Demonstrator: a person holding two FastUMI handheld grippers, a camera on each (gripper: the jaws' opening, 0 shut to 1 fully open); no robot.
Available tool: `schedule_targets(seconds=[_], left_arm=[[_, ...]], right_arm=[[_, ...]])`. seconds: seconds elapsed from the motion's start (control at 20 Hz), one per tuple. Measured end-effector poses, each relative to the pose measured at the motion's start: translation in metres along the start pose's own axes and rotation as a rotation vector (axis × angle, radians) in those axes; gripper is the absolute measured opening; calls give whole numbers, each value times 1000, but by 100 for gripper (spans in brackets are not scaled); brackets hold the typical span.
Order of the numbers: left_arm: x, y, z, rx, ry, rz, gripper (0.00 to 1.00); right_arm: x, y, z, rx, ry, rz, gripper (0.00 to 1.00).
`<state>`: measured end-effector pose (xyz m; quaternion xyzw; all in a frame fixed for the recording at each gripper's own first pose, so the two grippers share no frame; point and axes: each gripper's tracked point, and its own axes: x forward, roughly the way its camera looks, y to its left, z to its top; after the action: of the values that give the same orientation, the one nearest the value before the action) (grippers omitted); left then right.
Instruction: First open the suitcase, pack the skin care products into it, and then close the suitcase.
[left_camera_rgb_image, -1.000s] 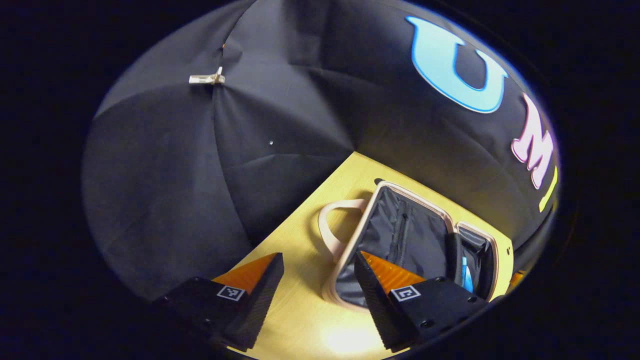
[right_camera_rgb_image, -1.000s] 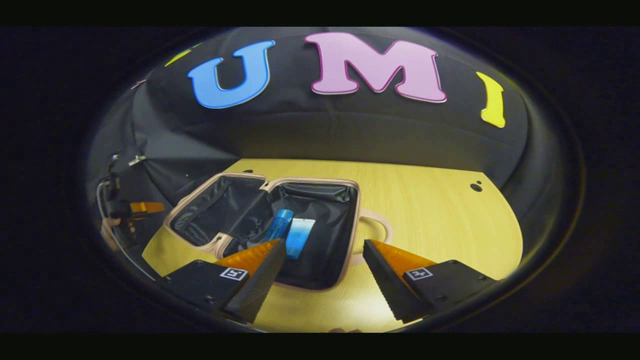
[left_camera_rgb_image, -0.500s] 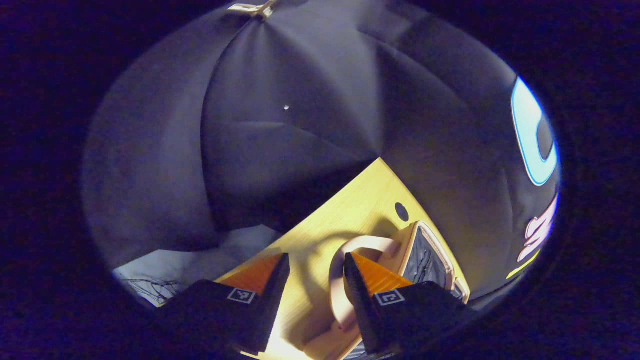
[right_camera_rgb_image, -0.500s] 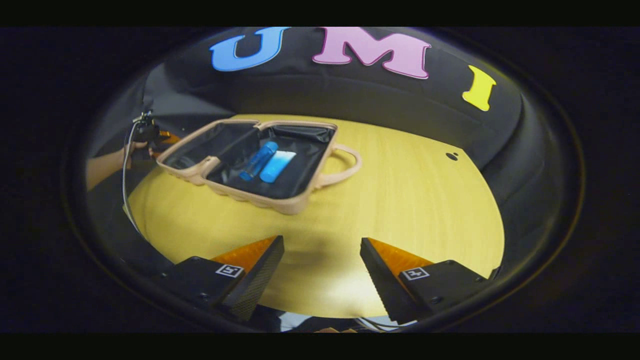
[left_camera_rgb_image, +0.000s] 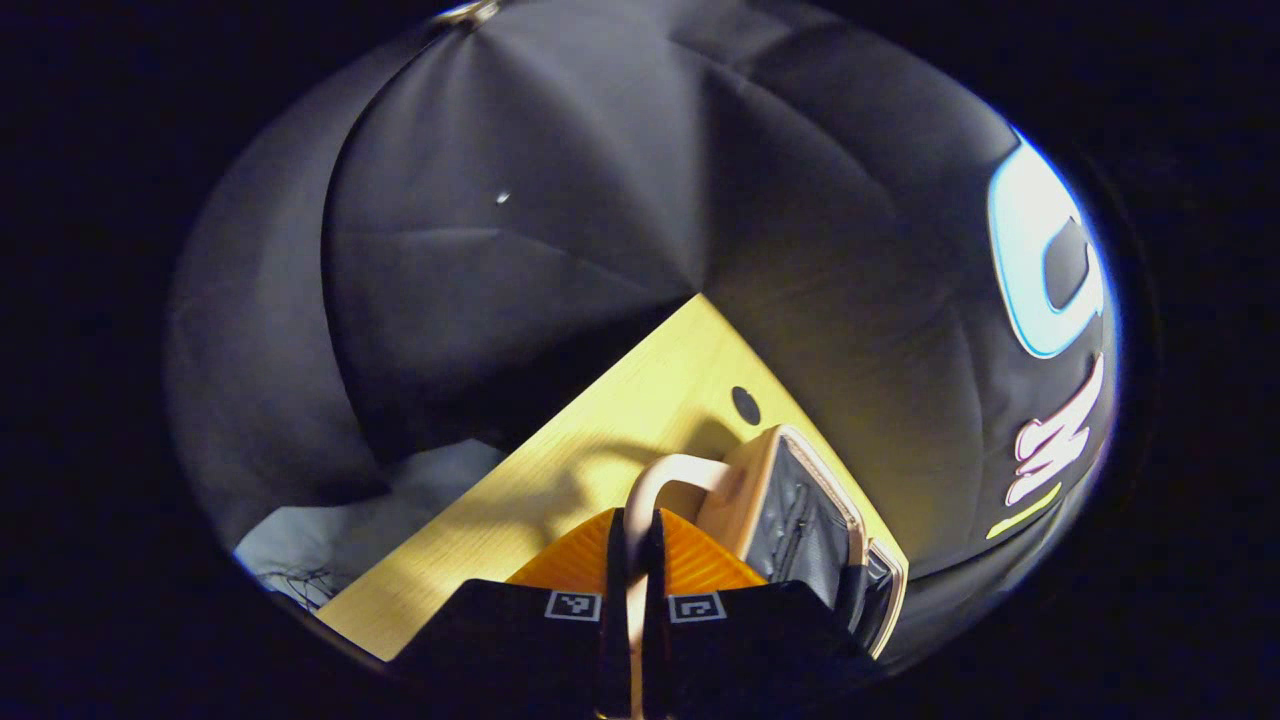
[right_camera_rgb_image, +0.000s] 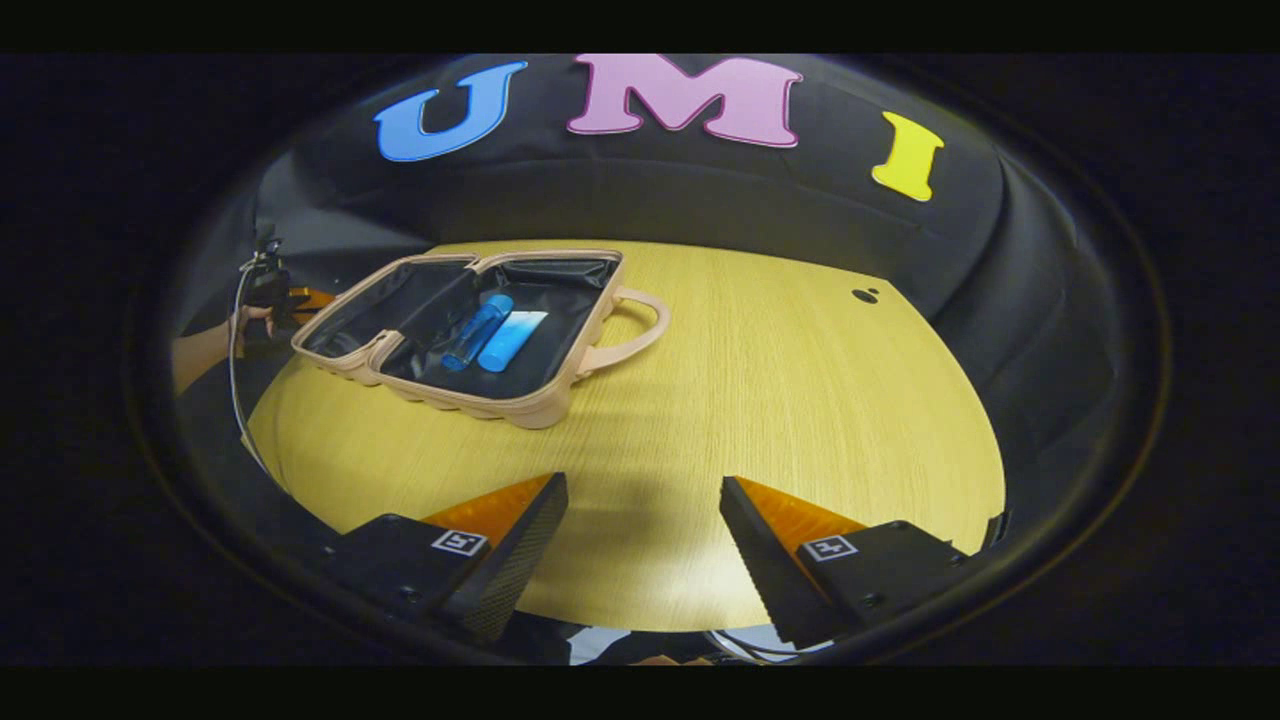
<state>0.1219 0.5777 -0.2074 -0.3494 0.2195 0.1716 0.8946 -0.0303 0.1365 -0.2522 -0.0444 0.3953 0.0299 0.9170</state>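
The suitcase (right_camera_rgb_image: 470, 335) lies open on the wooden table (right_camera_rgb_image: 780, 420); inside it rest a blue bottle (right_camera_rgb_image: 478, 331) and a blue tube (right_camera_rgb_image: 511, 339), side by side; the right gripper (right_camera_rgb_image: 640, 510) hovers well apart from the suitcase, fingers spread.

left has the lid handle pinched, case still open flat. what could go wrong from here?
1. The left gripper pinches only the thin handle; it could slip out as the lid swings.
2. The right gripper hovers open, away from the suitcase, so the base may slide on the table.
3. The blue bottle and tube lie loose and may roll.
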Motion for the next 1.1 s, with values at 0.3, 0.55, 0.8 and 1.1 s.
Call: schedule_targets(seconds=[0.3, 0.55, 0.8, 1.1], left_arm=[[-85, -111, 49, 143, -139, -77, 6], [-143, -266, 32, 276, -151, -224, 6], [-157, -383, -49, 462, -177, -249, 6], [-144, -450, -166, 496, -200, -197, 6]], right_arm=[[-8, 4, 30, 15, -56, 66, 98], [-14, -23, 72, -42, -187, 80, 98], [-21, -65, 90, -16, -257, 91, 97], [-19, -131, 86, 10, -259, 71, 97]])
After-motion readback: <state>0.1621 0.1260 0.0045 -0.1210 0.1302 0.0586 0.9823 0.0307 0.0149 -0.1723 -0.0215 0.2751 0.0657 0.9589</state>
